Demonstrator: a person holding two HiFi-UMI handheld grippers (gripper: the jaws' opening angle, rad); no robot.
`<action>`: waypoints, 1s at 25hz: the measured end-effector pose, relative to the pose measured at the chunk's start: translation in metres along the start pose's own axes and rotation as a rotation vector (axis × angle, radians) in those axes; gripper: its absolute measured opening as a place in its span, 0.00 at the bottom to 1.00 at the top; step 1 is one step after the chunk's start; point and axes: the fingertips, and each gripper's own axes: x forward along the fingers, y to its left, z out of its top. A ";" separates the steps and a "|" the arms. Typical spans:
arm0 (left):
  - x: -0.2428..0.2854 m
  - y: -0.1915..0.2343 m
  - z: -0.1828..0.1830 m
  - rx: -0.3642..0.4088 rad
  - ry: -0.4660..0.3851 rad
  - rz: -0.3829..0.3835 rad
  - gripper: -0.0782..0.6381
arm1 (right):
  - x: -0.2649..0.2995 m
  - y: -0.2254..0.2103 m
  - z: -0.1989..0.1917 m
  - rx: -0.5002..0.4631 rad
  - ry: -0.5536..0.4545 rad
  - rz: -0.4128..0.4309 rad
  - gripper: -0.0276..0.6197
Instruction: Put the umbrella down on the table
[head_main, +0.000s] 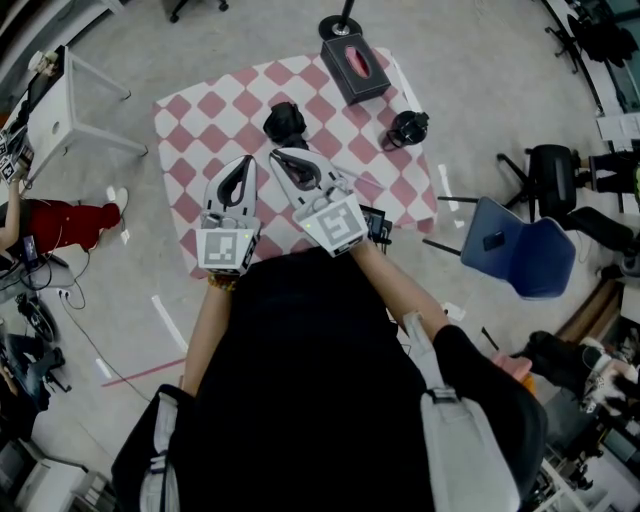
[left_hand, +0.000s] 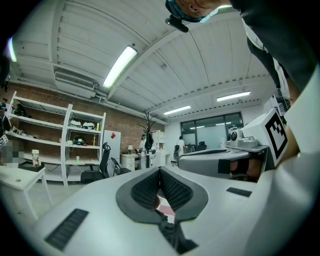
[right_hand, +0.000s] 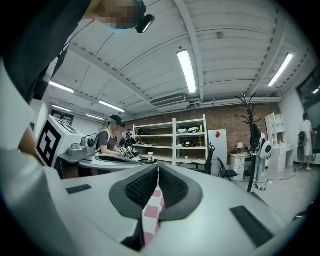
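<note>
1. The table (head_main: 200, 110) is covered by a pink-and-white checked cloth and fills the upper middle of the head view. The person stands at its near edge.
2. The left gripper (head_main: 247, 160) is over the near part of the cloth. Its jaw tips meet and nothing is between the pads; only cloth shows through the gap behind them.
3. The right gripper (head_main: 275, 155) is just beside it, angled toward it. Its jaws are also together and it holds nothing.
4. A dark tissue box (head_main: 354, 66) sits at the far edge, well apart from both grippers.
5. The umbrella (head_main: 285, 122) appears to be the black folded bundle lying on the cloth just beyond the two jaw tips (too small to be certain). Neither gripper touches it.
6. A round black object (head_main: 408, 128) sits toward the right edge.

By my judgement the umbrella is already down, so the step in hand is clearing away. That means drawing both grippers back toward the body and lifting them off the cloth. A snag on the cloth would drag the umbrella with it.
</note>
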 end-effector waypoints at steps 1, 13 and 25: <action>0.000 0.000 -0.001 -0.001 0.000 0.001 0.13 | 0.000 0.001 -0.002 -0.007 0.008 0.001 0.08; -0.003 -0.004 -0.008 -0.015 0.001 -0.002 0.13 | 0.000 0.005 -0.014 -0.001 0.041 0.011 0.07; -0.004 -0.004 -0.011 -0.019 0.017 -0.009 0.13 | -0.001 -0.002 -0.018 -0.015 0.068 0.001 0.07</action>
